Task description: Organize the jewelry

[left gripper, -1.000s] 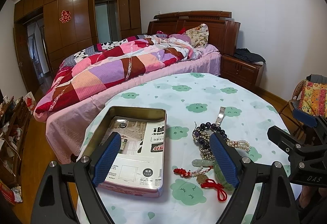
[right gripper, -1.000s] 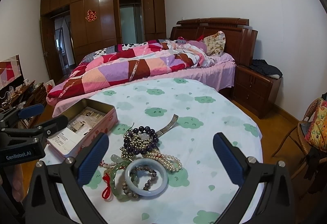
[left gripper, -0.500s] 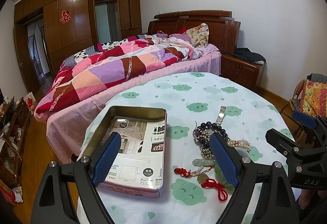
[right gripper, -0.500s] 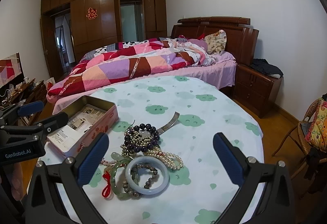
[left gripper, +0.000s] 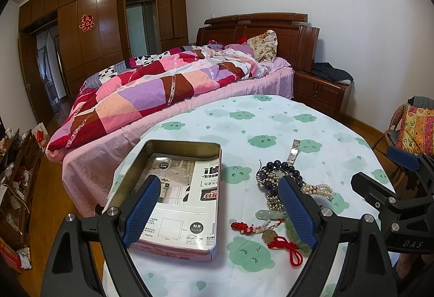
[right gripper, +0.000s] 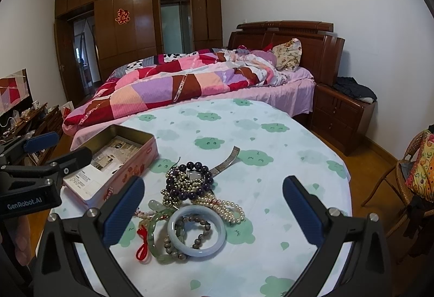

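A heap of jewelry lies on the round table: a pale jade bangle (right gripper: 196,230), a green bangle (right gripper: 154,229), a dark bead bracelet (right gripper: 190,179), a pearl string (right gripper: 225,207), a red knot tassel (left gripper: 284,247) and a metal watch band (right gripper: 226,160). An open pink tin (left gripper: 176,194) lined with printed paper stands left of the heap. My left gripper (left gripper: 219,205) hovers open above the tin's right side. Wide open, my right gripper (right gripper: 214,205) hangs over the heap with nothing between its fingers.
The table wears a white cloth with green clouds (right gripper: 271,139). A bed with a patchwork quilt (right gripper: 176,83) runs behind it, a wooden nightstand (right gripper: 341,112) to the right. A wicker chair (right gripper: 412,175) stands at the far right, and low cluttered shelves (left gripper: 16,169) at the left.
The right gripper has crept slightly forward and down toward the heap. The left gripper has barely shifted. Both stay open and the jewelry has not moved.
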Action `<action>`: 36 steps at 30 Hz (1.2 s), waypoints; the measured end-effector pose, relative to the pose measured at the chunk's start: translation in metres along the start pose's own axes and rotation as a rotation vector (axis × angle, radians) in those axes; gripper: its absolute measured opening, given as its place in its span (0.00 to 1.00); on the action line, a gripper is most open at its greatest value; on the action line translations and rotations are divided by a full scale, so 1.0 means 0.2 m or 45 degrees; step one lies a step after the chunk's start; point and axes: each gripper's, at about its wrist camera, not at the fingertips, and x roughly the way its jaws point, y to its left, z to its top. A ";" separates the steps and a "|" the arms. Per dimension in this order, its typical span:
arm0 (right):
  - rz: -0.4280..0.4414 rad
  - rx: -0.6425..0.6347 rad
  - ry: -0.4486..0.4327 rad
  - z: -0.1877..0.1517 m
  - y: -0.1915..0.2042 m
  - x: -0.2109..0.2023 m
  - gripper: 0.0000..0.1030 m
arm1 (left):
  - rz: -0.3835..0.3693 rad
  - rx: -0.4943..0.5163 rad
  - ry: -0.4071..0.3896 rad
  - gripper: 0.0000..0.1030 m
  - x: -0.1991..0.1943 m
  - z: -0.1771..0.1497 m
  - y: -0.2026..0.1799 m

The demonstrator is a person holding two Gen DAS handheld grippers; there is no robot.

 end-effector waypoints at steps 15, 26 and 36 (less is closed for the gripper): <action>0.000 0.001 0.005 0.00 0.00 0.00 1.00 | 0.000 -0.002 0.007 0.86 0.01 -0.03 0.03; -0.023 0.013 0.064 -0.12 -0.08 0.06 1.00 | 0.058 -0.052 0.060 0.86 0.12 -0.10 0.14; 0.042 -0.013 0.234 -0.21 -0.13 0.18 0.76 | -0.083 -0.016 0.109 0.80 0.20 -0.16 0.01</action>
